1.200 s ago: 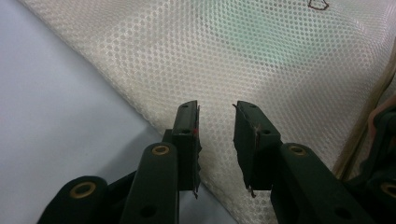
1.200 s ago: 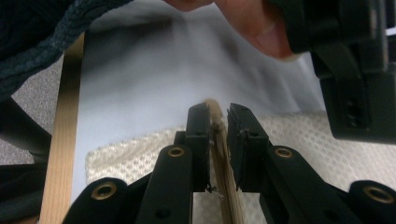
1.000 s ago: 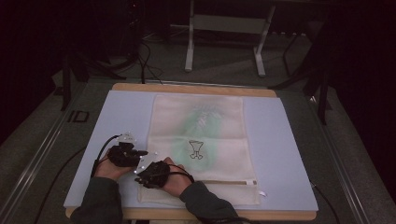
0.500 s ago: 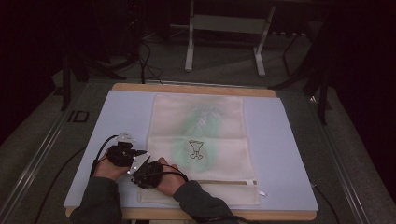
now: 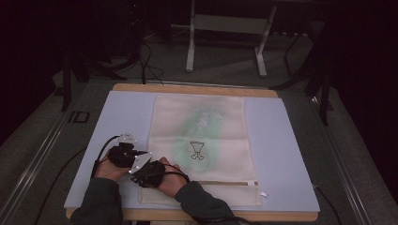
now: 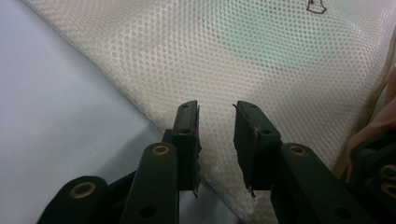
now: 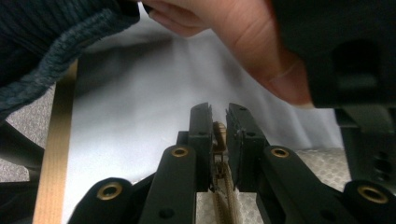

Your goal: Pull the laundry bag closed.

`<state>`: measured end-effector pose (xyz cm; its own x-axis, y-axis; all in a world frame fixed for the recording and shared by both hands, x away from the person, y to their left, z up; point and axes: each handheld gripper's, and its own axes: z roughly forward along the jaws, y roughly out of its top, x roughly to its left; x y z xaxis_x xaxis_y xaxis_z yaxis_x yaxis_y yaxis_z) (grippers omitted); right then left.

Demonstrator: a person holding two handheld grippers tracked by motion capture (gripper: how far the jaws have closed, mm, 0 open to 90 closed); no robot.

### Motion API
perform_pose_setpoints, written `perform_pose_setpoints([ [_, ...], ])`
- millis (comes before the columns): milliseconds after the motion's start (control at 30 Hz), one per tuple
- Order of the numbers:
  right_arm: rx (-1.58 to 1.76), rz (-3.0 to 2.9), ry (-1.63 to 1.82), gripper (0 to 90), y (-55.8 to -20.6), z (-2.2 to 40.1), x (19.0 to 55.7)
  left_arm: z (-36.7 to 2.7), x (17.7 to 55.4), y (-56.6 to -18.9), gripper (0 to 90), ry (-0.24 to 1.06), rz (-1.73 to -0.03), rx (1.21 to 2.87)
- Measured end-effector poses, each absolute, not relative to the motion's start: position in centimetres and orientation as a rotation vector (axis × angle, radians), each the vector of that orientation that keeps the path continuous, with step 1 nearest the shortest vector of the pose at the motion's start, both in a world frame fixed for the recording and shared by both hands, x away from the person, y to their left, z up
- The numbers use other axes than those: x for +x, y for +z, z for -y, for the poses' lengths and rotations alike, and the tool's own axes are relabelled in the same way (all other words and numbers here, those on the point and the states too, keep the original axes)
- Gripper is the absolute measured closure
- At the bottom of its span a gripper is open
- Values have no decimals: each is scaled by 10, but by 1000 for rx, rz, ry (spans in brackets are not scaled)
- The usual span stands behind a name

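Observation:
A cream mesh bag (image 5: 202, 136) with a green patch and a small printed logo lies flat on the blue mat (image 5: 286, 154). Its zipper (image 5: 225, 183) runs along the near edge. My right gripper (image 7: 218, 119) is at the bag's near-left end (image 5: 140, 178). It is shut on the zipper pull (image 7: 218, 133), and its jaws have just been closing on that pull. My left gripper (image 6: 215, 122) stands open over the bag's left edge (image 5: 142, 153), with mesh (image 6: 233, 56) below the gap and nothing pinched.
The mat covers a wooden table whose near edge (image 7: 58, 140) shows beside the right gripper. The person's left hand (image 7: 233, 37) and dark sleeve (image 7: 46, 42) sit just ahead of the right jaws. Metal stand legs (image 5: 190, 47) rise beyond the table.
The right hand and its gripper have edged left along the bag's near edge, closer to the left gripper. The left gripper has stayed where it was.

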<state>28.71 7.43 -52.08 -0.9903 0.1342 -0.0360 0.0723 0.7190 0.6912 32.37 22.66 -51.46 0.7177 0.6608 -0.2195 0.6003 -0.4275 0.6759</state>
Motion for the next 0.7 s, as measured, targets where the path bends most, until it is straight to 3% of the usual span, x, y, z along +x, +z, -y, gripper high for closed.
perform_pose_setpoints([
  [700, 142, -2881, 1096, 812, -512, -47, 289, -228, 323, -515, 699, 108, -965, 2143],
])
